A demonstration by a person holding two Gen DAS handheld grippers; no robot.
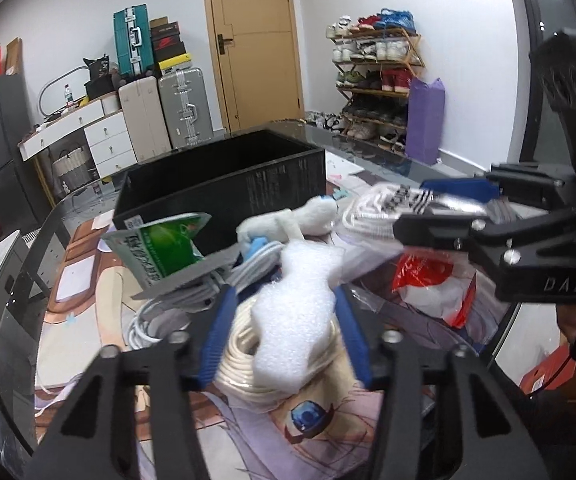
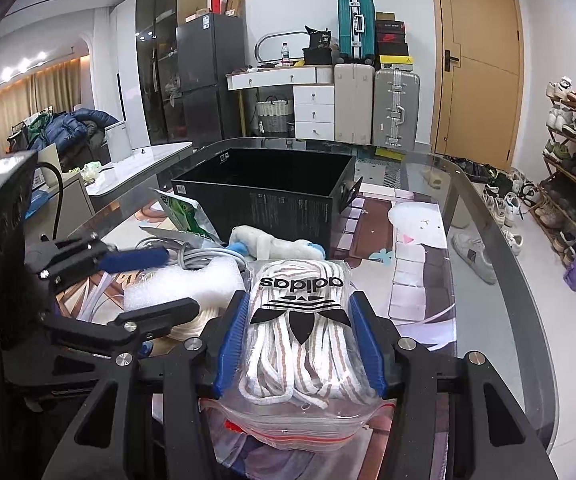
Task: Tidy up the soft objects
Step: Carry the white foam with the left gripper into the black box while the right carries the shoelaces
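Foam piece (image 1: 299, 304): white, bumpy, irregular, atop coiled cord (image 1: 244, 364).

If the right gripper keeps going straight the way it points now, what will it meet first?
Probably the white plush toy, lying just past the bag of laces that the right gripper is shut on. Behind it stands the black box. Depth is unclear, so the gripper may pass above the toy.

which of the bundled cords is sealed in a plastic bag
The striped white laces, in a clear bag with a black logo. The grey cable and cream rope lie bare.
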